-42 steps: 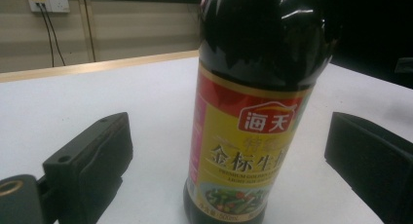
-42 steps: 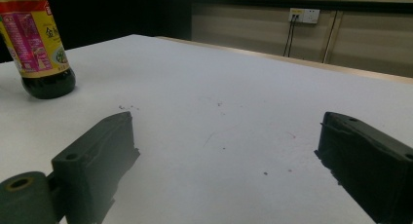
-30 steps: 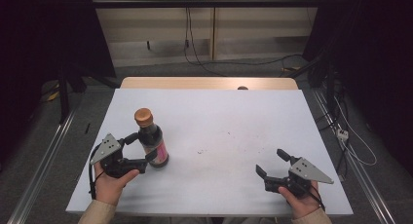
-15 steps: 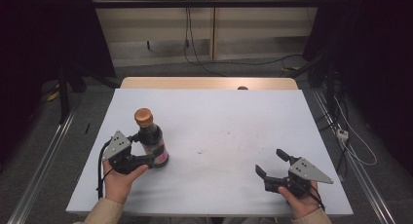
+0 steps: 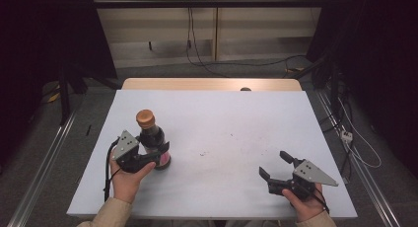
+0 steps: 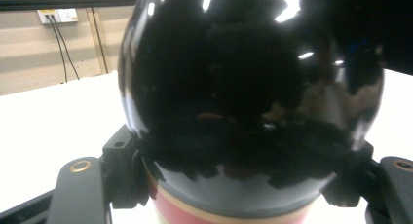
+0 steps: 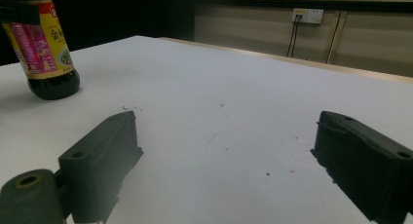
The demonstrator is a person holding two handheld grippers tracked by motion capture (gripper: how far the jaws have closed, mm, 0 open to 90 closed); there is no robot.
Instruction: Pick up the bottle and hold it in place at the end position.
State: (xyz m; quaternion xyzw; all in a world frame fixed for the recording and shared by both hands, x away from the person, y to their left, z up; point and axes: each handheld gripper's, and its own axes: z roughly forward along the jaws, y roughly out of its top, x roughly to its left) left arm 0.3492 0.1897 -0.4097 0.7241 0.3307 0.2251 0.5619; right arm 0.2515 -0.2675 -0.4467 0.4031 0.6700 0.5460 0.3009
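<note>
Overall, white table (image 5: 222,138) takes most of the high view; a wooden strip runs along its far edge. Its middle and right are bare save for small dark specks near the centre, so open room lies between the two grippers and toward the far edge. Both hands work close to the near edge. Left edge of table is near the left gripper; right edge is near the right gripper.

Soy sauce bottle (image 5: 153,140): dark glass, orange-brown cap, red and yellow label. Stands upright on left half of table, well apart from every edge. Right gripper view shows it at far upper left, base on table surface.

Change from one second ago: left gripper (image 5: 156,153) has moved in toward the bottle from its left-near side, and the hand has shifted rightward with it. Bottle looks slightly nearer the table's centre than before, still upright. Right gripper (image 5: 276,165) unchanged in place and opening.

Left gripper now: jaws lie either side of the bottle's lower body, just above the label band. Left gripper view shows black glass filling the gap, both jaws pressed against it. Closed onto the bottle.

Right gripper now: jaws spread wide, nothing between them, bare table seen through the gap. Held low near the near-right corner, well apart from the bottle.
</note>
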